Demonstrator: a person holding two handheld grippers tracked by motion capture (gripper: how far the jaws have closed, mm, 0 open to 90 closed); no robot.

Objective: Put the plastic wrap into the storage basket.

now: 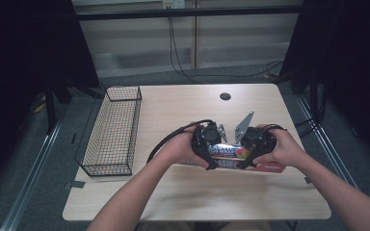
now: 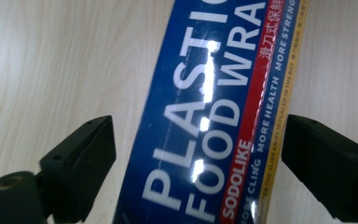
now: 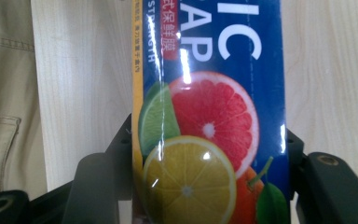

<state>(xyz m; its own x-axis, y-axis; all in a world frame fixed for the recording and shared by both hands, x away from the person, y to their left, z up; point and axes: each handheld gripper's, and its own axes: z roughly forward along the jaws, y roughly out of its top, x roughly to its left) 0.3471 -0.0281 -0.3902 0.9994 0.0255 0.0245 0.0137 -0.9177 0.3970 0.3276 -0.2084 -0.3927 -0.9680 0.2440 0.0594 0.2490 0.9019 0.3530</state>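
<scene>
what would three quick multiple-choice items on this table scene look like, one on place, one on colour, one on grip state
1. Where does the wire basket stand?
A. at the table's left edge
B. at the table's right edge
C. on top of the box

2. What is the main colour of the plastic wrap box?
A. green
B. blue
C. white

3. How do the two grippers stand on the box?
A. both clear of it
B. left gripper open around it, right gripper clamped on it
C. left clamped, right open

Answers: 1 A, the high view shows the basket along the left edge. 2 B, both gripper views show a blue face. 3 B, gaps flank the box in the left gripper view; the right jaws press its sides.
</scene>
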